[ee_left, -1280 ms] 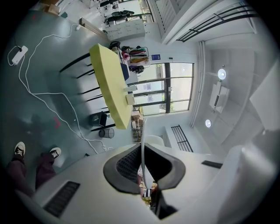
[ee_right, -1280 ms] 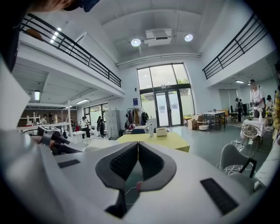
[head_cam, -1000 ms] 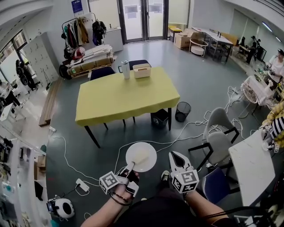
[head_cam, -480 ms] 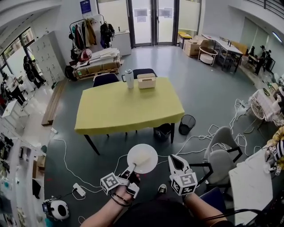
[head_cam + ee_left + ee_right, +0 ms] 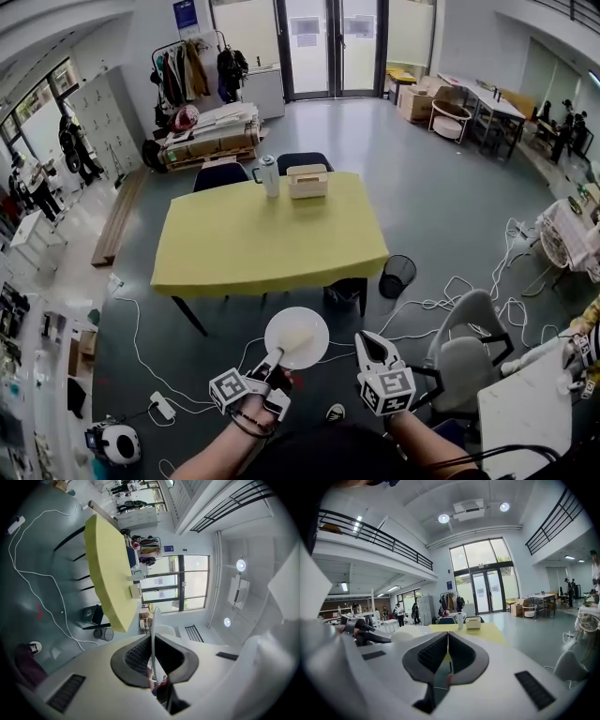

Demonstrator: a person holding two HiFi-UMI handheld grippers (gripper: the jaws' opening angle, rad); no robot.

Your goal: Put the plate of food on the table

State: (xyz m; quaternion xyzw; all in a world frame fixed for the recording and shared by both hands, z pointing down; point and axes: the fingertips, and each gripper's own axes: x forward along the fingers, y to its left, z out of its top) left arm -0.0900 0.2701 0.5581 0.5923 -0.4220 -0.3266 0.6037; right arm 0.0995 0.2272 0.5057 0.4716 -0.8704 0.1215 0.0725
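In front of the yellow worktop (image 5: pixel 253 244): plate (image 5: pixel 297 337) being carried by its rim

Just ahead of the person, the left tongs (image 5: pixel 277 359) are pinching the plate's near rim, jaws closed on that thin edge, which is showing edge-on between them in the left gripper view. The plate is hanging roughly level over the floor (image 5: pixel 422 206), probably so the pale food (image 5: pixel 298 332) isn't sliding off. The right tongs (image 5: pixel 366 339) are riding alongside, closed on nothing, seemingly spare. The worktop is lying well ahead, its near half bare, with a jug (image 5: pixel 271 175) and a box (image 5: pixel 307 181) sitting at the far edge, so I'm judging the carry unfinished
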